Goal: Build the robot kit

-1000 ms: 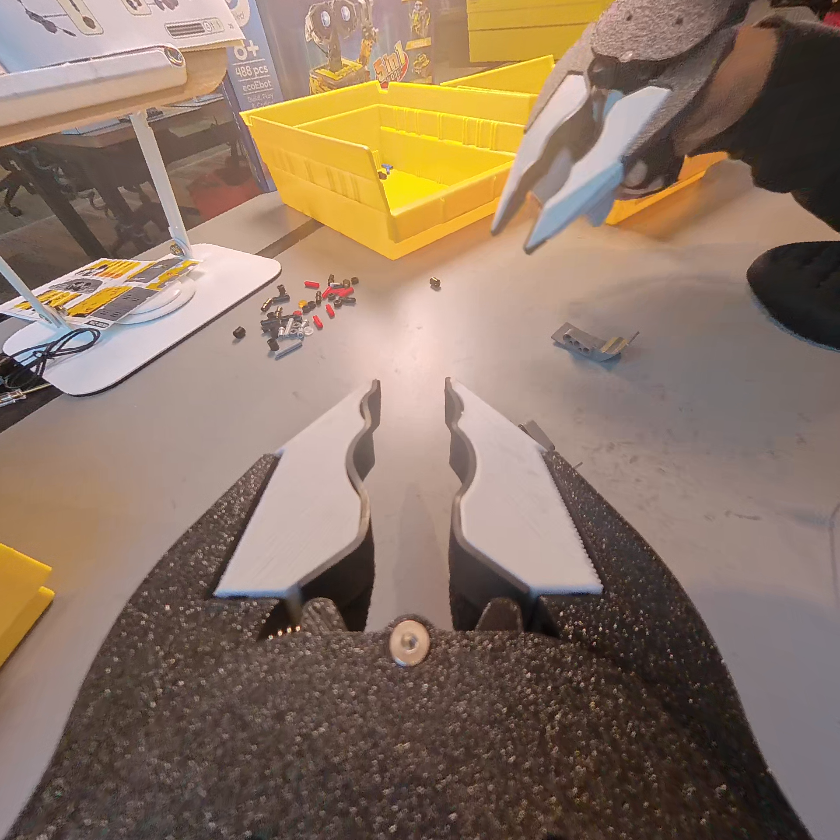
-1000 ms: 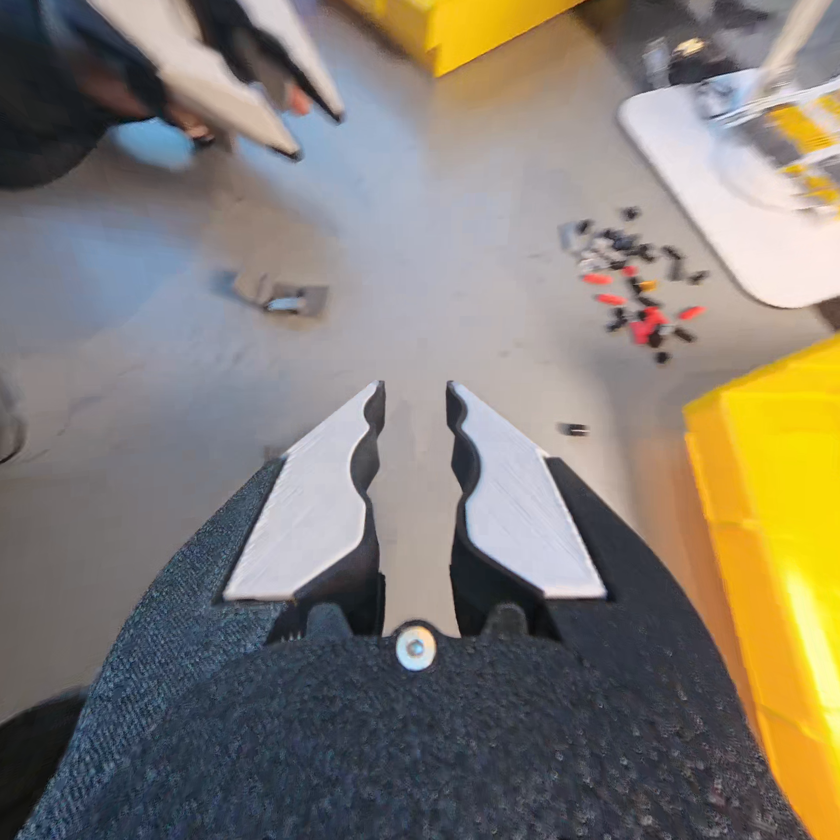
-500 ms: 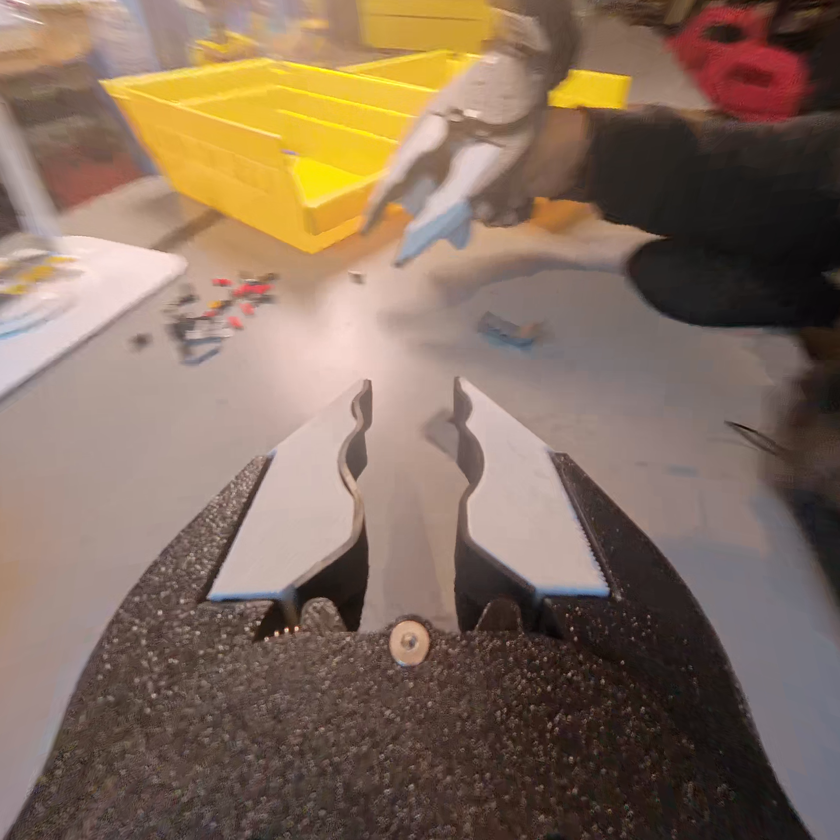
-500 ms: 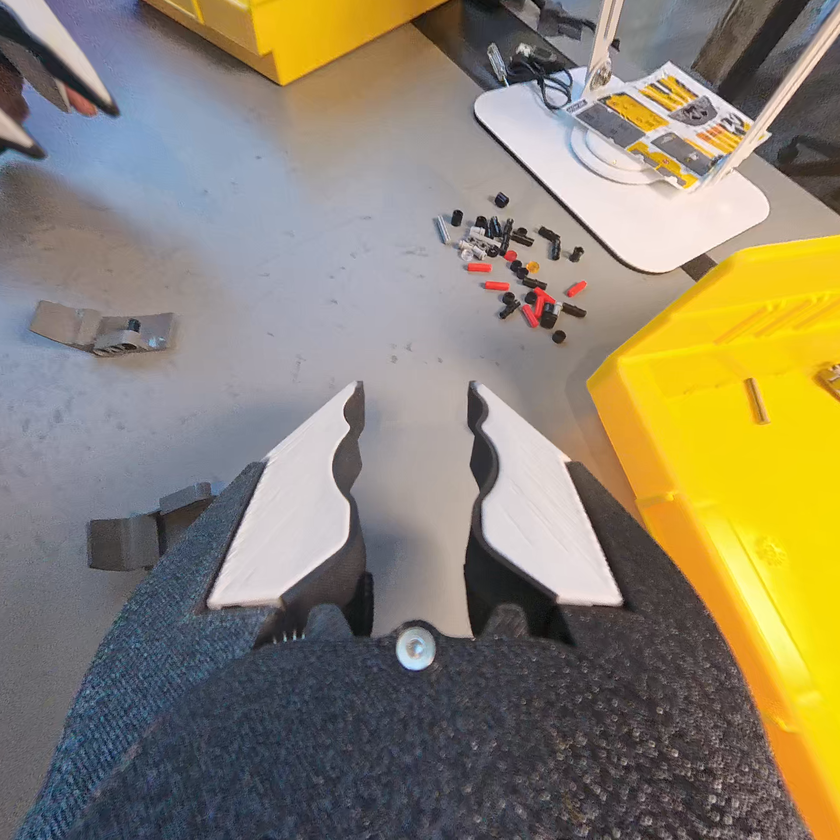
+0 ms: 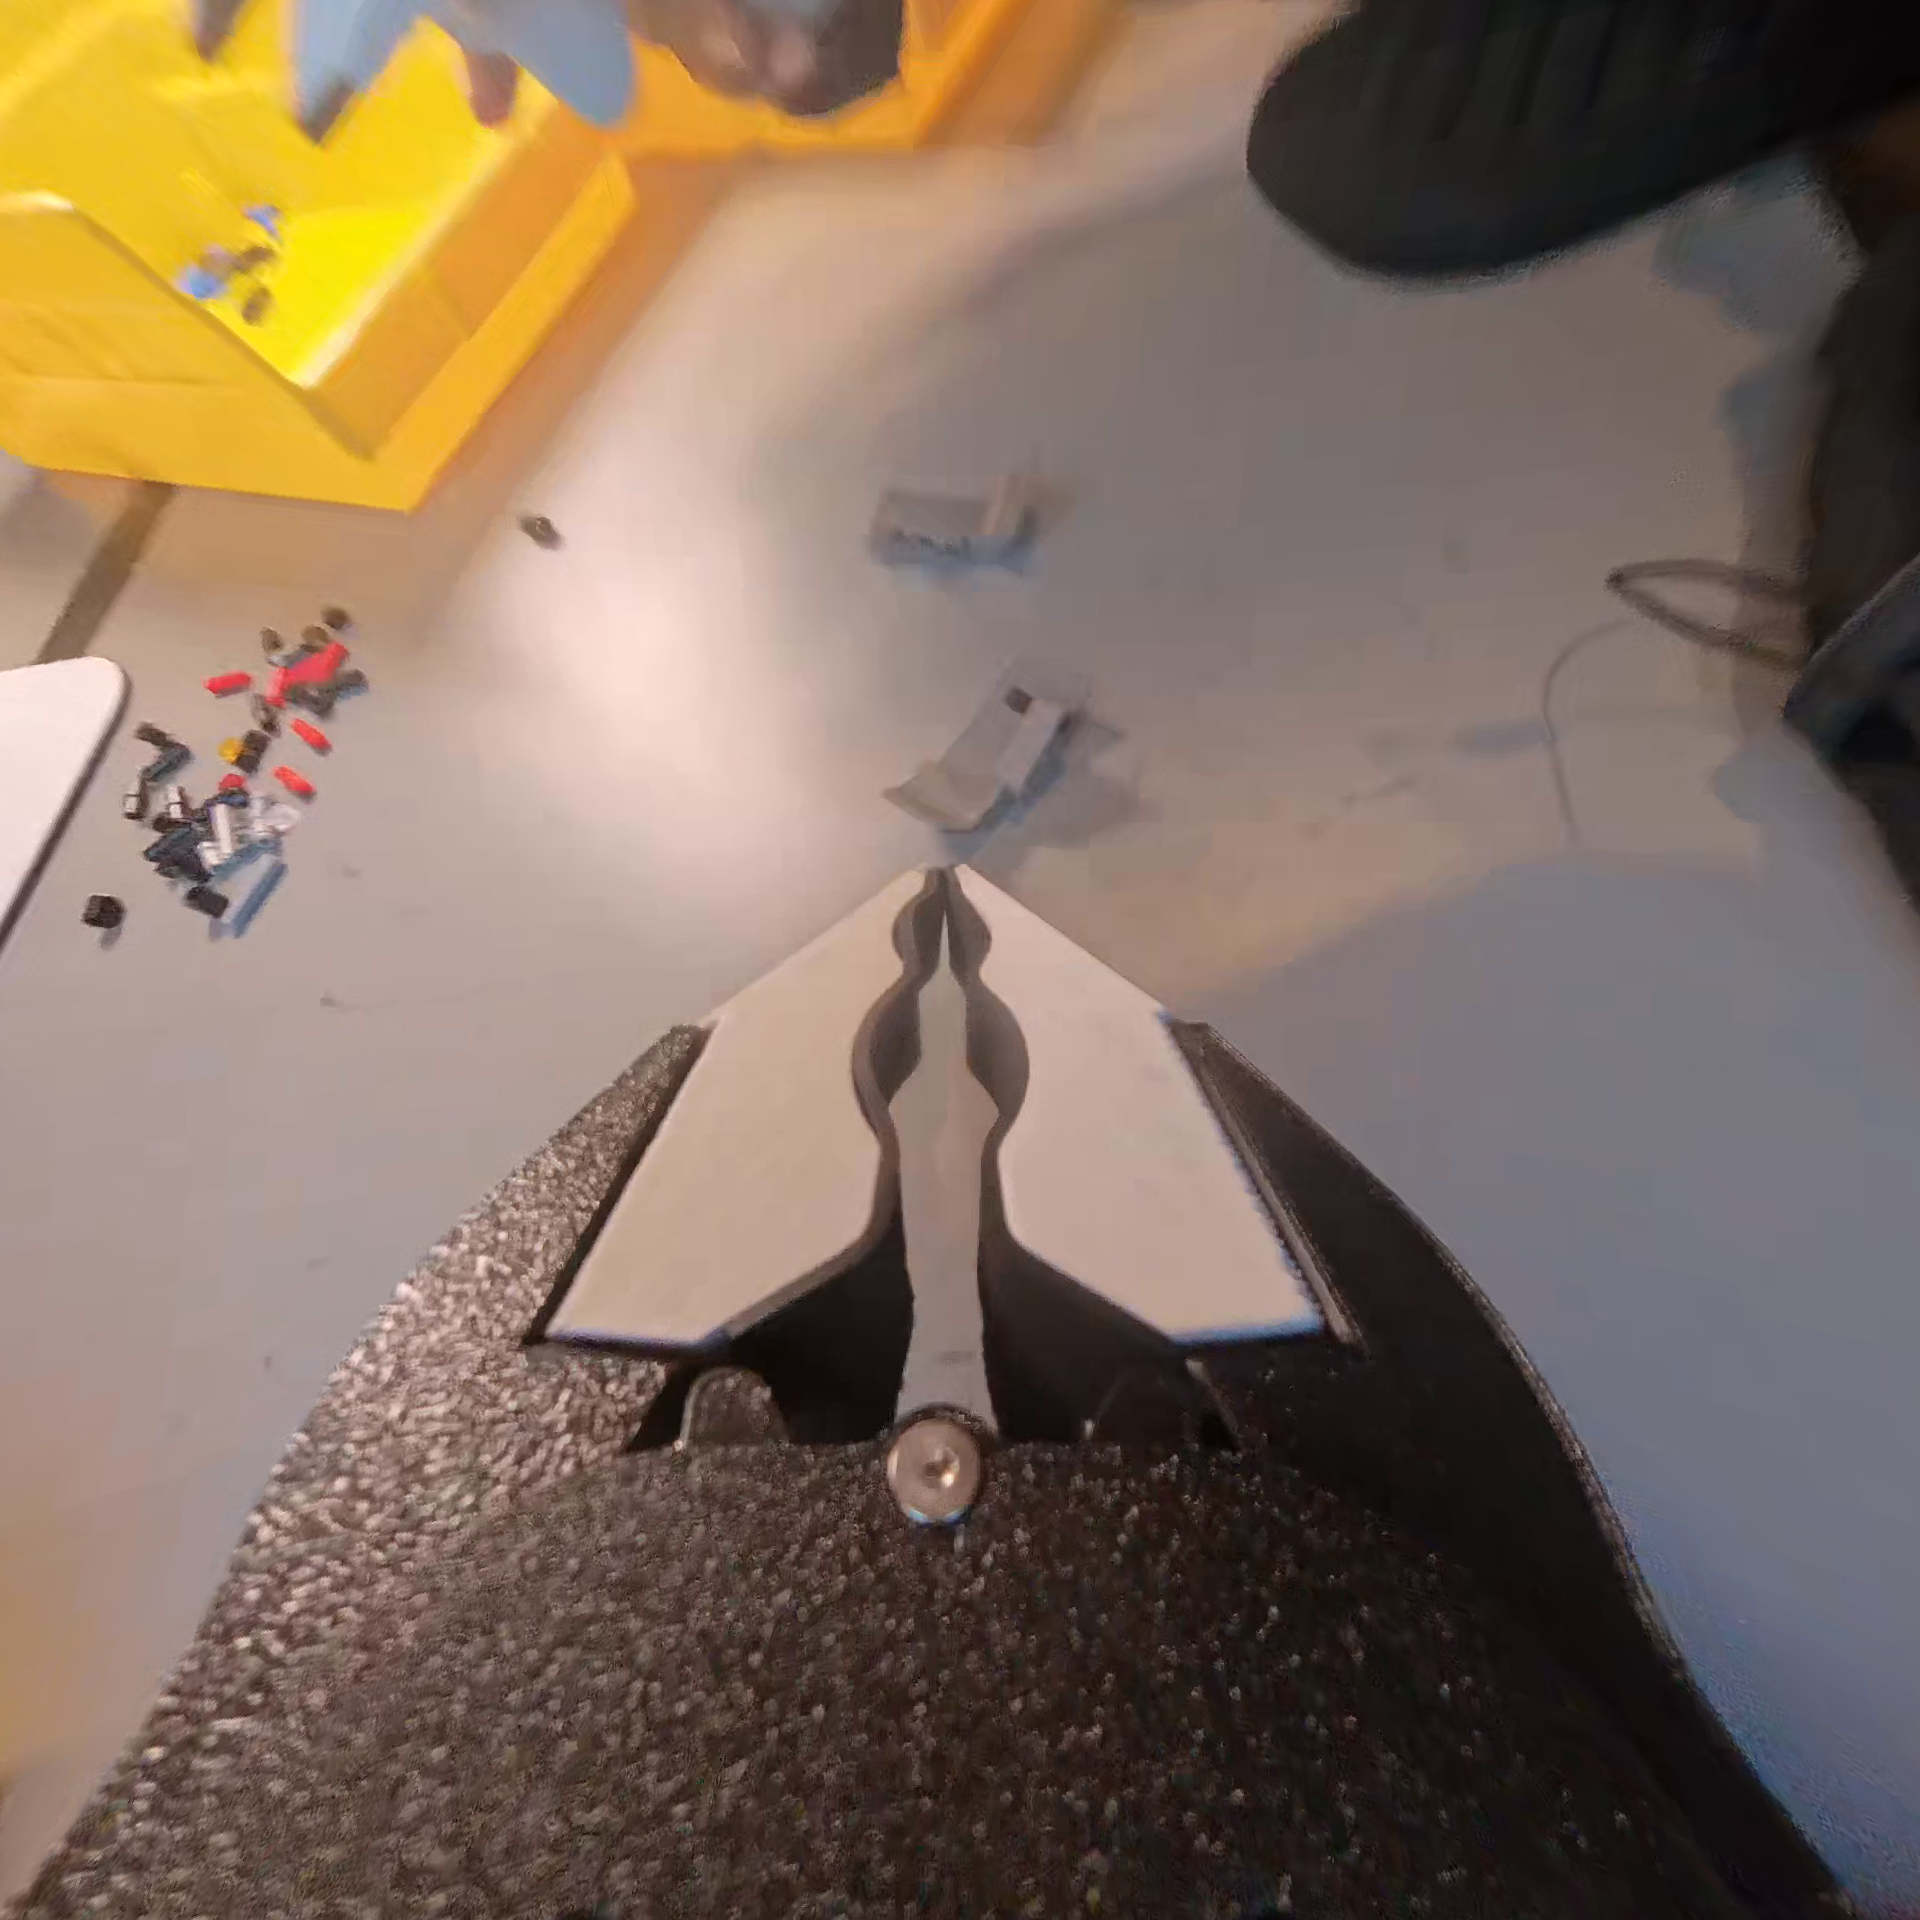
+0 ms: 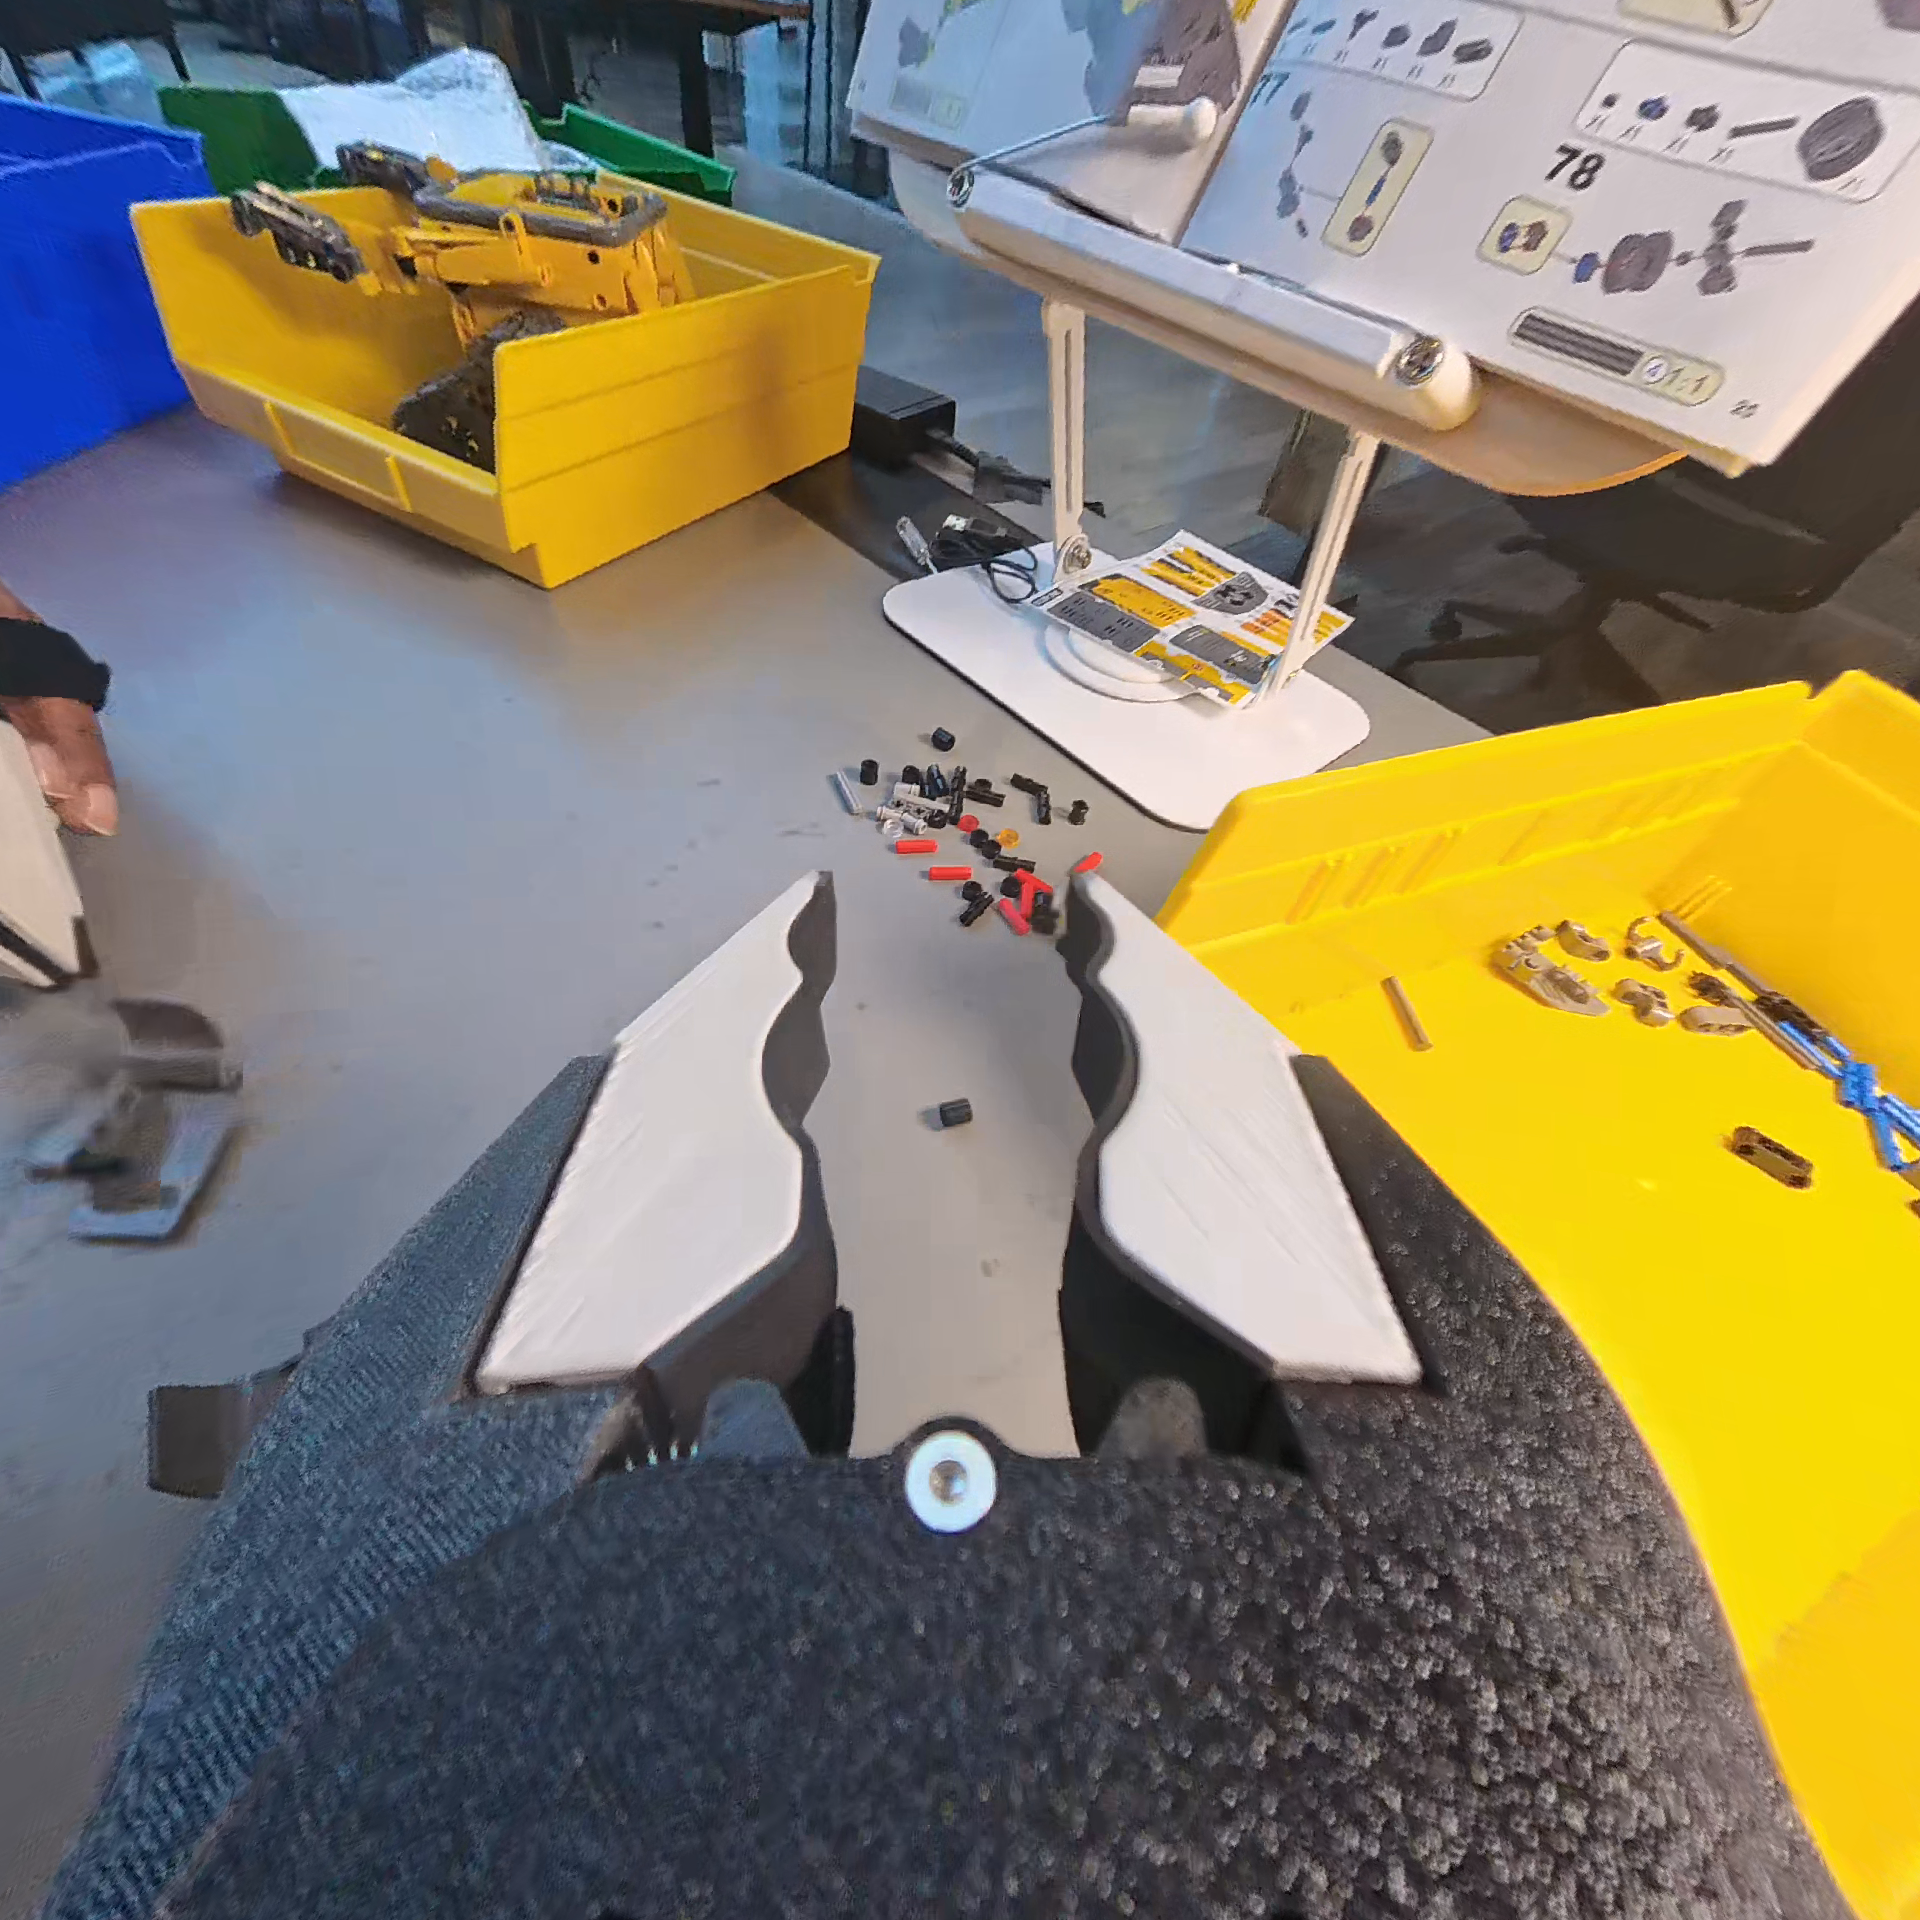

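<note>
Glossy grey tabletop (image 6: 436,748), dark desks (image 6: 644,21) behind

Grey table (image 6: 436,727): yellow bin (image 6: 623,416) with yellow model (image 6: 520,249) at 11 o'clock; instruction stand (image 6: 1143,707) at 1 o'clock; loose pins (image 6: 966,831) at 12 o'clock.

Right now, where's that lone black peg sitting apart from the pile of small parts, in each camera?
Left wrist view: lone black peg upper left, on the grey table just below the yellow bin.
Right wrist view: same peg at centre, between the open right gripper fingers.
Shared landmark: pile of small parts.
</note>
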Action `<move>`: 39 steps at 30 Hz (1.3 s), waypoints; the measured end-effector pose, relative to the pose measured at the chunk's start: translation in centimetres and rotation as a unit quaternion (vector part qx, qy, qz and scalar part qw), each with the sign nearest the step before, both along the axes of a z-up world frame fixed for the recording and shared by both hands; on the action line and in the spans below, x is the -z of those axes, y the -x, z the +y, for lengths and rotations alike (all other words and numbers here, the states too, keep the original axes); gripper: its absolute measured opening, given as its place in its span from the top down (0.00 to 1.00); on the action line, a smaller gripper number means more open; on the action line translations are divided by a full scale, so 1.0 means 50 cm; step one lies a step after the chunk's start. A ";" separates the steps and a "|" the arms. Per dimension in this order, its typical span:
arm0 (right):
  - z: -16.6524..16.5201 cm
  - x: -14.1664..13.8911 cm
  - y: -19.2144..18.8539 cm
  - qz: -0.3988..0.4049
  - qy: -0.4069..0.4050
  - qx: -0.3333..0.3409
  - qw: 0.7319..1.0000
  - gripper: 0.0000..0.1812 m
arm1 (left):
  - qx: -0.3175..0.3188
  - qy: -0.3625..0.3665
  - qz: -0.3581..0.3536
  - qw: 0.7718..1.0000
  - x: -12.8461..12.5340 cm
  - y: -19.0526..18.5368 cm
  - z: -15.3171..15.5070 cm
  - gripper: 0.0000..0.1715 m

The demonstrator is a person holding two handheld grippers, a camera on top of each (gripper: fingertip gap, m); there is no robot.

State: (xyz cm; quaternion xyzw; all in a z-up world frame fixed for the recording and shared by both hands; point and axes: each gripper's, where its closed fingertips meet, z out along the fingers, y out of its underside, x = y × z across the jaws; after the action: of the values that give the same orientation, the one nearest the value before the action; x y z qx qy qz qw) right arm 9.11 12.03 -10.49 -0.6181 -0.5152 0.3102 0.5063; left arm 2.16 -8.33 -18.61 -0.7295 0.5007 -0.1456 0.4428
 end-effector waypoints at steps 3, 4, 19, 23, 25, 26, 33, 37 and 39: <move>0.011 -0.024 -0.012 0.029 0.001 0.015 0.999 0.76 | -0.027 -0.010 -0.095 0.995 -0.071 0.038 0.013 1.00; 0.015 -0.029 -0.016 0.035 0.002 0.020 0.999 0.76 | -0.038 -0.016 -0.107 0.993 -0.082 0.052 0.018 1.00; 0.024 -0.103 -0.048 0.116 -0.005 0.045 0.992 0.77 | -0.235 -0.154 -0.436 0.855 -0.298 0.304 0.068 0.69; 0.024 -0.099 -0.050 0.112 0.000 0.048 0.993 0.77 | -0.258 -0.173 -0.415 0.855 -0.302 0.319 0.068 0.66; 0.024 -0.087 -0.045 0.099 0.005 0.048 0.994 0.78 | -0.271 -0.173 -0.398 0.859 -0.293 0.319 0.073 0.68; 0.023 -0.074 -0.038 0.084 0.014 0.044 0.995 0.80 | -0.278 -0.171 -0.387 0.862 -0.286 0.319 0.076 0.68; 0.030 0.095 0.088 -0.088 0.117 0.036 0.989 0.87 | -0.299 -0.167 -0.337 0.877 -0.255 0.309 0.093 0.71; 0.064 0.172 0.133 -0.180 0.100 0.073 0.976 0.90 | -0.298 -0.161 -0.336 0.879 -0.249 0.302 0.092 0.72; 0.073 0.187 0.144 -0.202 0.098 0.083 0.971 0.91 | -0.295 -0.159 -0.334 0.881 -0.249 0.298 0.092 0.73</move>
State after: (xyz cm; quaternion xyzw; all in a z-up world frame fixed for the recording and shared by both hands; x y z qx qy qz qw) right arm 1.93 15.69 -19.84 -0.7551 -0.5208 0.1850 0.3526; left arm -12.72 -3.74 -6.18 -0.6710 0.1012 -0.1616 0.7165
